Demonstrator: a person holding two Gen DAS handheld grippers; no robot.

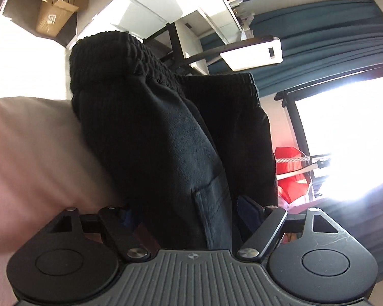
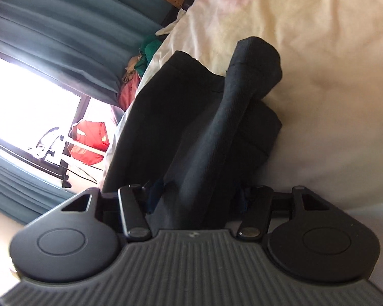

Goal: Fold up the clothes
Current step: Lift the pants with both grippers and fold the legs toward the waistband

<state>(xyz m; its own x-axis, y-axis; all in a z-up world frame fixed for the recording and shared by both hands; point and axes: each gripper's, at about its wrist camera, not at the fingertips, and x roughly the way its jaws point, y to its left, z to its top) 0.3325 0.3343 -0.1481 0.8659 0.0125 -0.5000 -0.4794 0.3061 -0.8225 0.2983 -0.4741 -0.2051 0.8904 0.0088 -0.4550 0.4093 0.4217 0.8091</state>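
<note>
A pair of black pants (image 1: pixel 171 132) with a ribbed elastic waistband fills the middle of the left wrist view. My left gripper (image 1: pixel 183 214) is shut on its cloth and the waistband stands up in front of the camera. In the right wrist view the same black pants (image 2: pixel 191 117) lie partly on a cream bed sheet (image 2: pixel 319 51), with one fold rising up from the jaws. My right gripper (image 2: pixel 196 196) is shut on that fold. The fingertips of both grippers are hidden by the cloth.
The pale bed sheet (image 1: pixel 33 148) lies at the left of the left wrist view. Teal curtains (image 1: pixel 319 40), a bright window (image 1: pixel 349 137) and a red bag (image 1: pixel 293 176) are behind. A cardboard box (image 1: pixel 56 5) stands at top left. Bundled clothes (image 2: pixel 138 71) lie by the bed's edge.
</note>
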